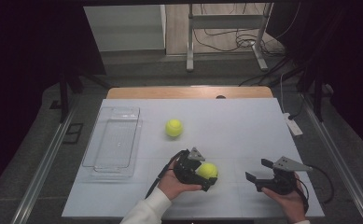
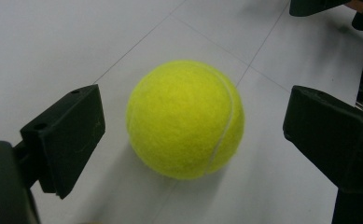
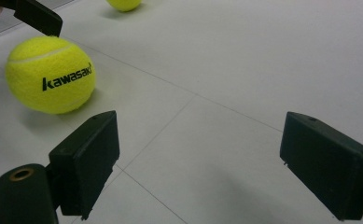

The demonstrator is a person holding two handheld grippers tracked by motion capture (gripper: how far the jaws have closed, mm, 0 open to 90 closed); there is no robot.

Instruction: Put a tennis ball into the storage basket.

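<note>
In the high view the left tongs and the hand cover the near edge of the tennis ball. The ball is bright yellow felt with a pale seam and dark "kawasaki" lettering, resting on the white surface between the spread jaws, untouched. The right tongs are also spread, holding nothing. A second ball lies farther off, near a clear tray
</note>
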